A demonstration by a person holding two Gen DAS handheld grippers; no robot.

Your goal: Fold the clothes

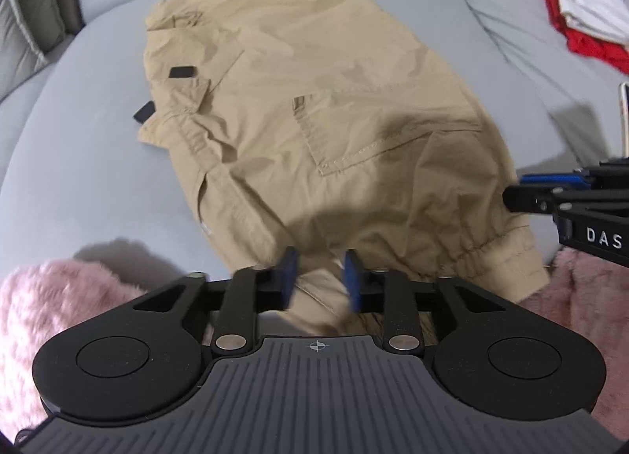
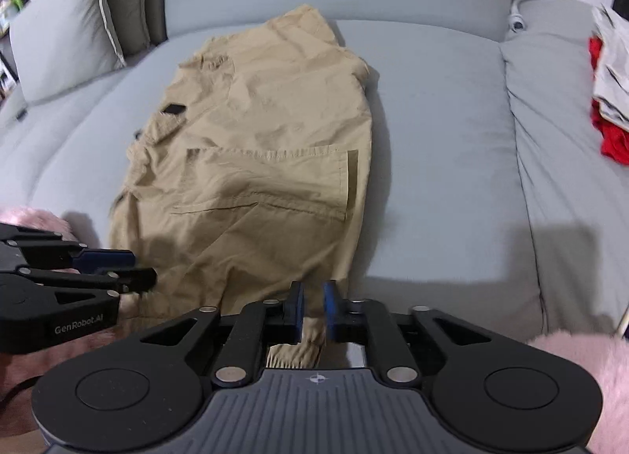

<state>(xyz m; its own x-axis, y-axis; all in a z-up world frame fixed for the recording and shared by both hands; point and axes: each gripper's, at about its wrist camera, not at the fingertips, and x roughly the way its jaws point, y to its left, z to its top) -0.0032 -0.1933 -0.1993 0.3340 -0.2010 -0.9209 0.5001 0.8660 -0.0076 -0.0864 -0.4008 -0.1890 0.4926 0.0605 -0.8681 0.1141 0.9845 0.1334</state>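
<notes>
Garment: khaki trousers (image 1: 314,107), folded over, lying on the grey sofa seat (image 1: 78,163).
Long axis: runs from 6 o'clock, at the cuffs by the grippers, toward 12 o'clock, at the far end near the backrest.
Left gripper (image 1: 320,277): fingers parted about halfway, a cuff end between them but not pinched.
Right gripper (image 2: 313,310): fingers parted by a narrower gap, an elastic cuff showing in it; the pads do not seem to press on it.
Key relation: both grippers sit at the near cuff end, trousers stretching away at 12 o'clock; neither is clearly nearer.
Step, as judged: near edge let go; the next fold likely needs a fresh hold.
Elsewhere: red and white clothes (image 1: 578,17) piled at 2 o'clock, well apart.
Also: pink fluffy sleeve (image 1: 59,304) behind the left gripper.
</notes>
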